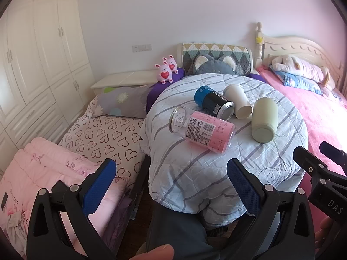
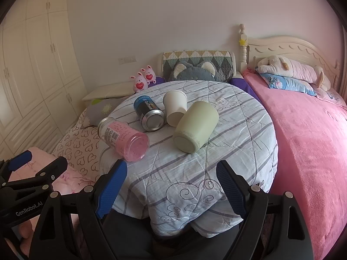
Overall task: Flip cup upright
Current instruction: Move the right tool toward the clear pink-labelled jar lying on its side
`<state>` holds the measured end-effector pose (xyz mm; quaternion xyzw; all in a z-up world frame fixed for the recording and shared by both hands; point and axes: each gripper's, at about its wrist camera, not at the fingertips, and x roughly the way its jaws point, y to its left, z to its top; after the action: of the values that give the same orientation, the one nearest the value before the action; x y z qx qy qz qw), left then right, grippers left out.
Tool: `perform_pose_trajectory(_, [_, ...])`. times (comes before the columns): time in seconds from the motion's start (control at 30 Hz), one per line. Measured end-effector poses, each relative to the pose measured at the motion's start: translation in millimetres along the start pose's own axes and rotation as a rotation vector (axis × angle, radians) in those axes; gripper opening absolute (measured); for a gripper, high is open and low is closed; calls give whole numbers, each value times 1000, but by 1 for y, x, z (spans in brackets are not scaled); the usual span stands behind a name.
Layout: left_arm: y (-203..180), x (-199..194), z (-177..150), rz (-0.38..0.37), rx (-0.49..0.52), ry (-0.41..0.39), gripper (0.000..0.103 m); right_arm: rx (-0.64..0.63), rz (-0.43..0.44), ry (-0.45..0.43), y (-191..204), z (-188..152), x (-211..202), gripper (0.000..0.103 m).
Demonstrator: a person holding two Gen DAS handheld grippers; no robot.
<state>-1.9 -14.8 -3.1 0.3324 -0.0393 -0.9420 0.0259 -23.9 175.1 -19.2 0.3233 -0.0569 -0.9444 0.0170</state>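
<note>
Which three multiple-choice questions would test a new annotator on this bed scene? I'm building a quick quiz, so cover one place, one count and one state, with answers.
1. Where does the pink-labelled glass jar lie among the four containers?
A. At the left end
B. Between the white cup and the green cup
C. At the right end

2. How many containers lie on the striped quilt?
A. Two
B. Four
C. Six

3. What state is the pale green cup in?
A. Standing upright
B. Lying on its side, base toward the camera
C. Held in a gripper

Answers:
1. A: it lies left of the blue and black can, the white cup and the green cup.
2. B: jar, can, white cup, green cup.
3. B: its round base faces the camera, and both the left gripper and the right gripper are open and empty.
</note>
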Motion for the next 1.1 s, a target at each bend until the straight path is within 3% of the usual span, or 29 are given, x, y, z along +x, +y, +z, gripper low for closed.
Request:
perform_pose_trajectory(0.43, [3,7,0,3,-3,18,103,-3,10,21,1,1,9,85])
perform_pose_trajectory(0.77, [12,35,5,16,-24,72,103,-53,24,62,12,12,35,85])
perform_pose_trajectory(1.1, [35,78,10,57,-78,168,103,-214,80,140,42,39,82,85])
